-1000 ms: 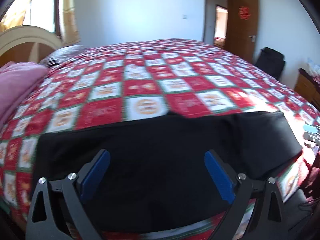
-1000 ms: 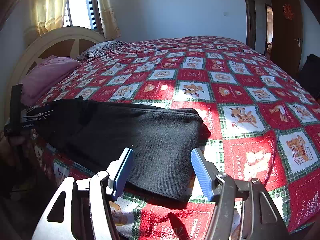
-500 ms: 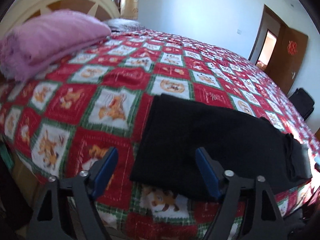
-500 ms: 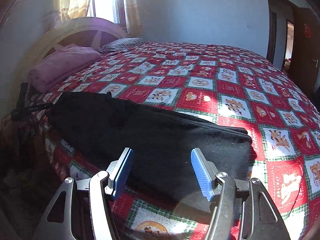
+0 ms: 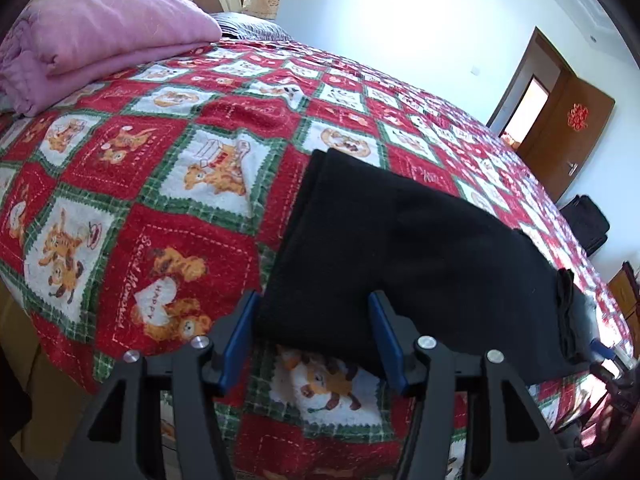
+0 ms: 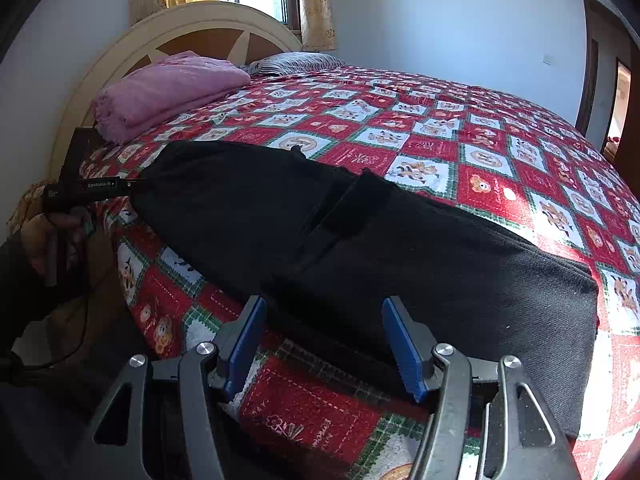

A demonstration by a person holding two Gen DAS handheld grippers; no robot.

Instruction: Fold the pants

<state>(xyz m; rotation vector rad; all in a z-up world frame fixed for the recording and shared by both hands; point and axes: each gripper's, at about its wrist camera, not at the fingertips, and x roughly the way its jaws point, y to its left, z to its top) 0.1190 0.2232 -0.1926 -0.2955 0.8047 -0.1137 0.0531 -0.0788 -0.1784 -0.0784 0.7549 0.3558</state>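
1. The black pants point(image 5: 404, 256) lie flat on the red patchwork bedspread point(image 5: 132, 184), near the edge of the bed where the person stands. They look already doubled leg on leg into one long strip, though the dark cloth hides the layers.

2. The strip's long axis runs along the bed edge, from side to side in front of the person. One end sits toward the pink blanket point(image 6: 168, 88) and headboard point(image 6: 120, 52); the other, squared-off end lies toward the door side.

3. The left hand-held gripper point(image 5: 314, 336) hovers just in front of the headboard-side end. Its blue pads are spread wide and hold nothing, and the near corner of that end sits between them.

4. The right hand-held gripper point(image 6: 324, 344) is likewise spread and empty. It faces the near long edge of the pants point(image 6: 360, 240) around mid-length, with the squared end off to its right.

5. The left one is therefore nearer a short end, and the right is nearer the middle than the far end.

6. In my judgement the next fold goes end to end along that axis, so each side needs a corner of one short end.
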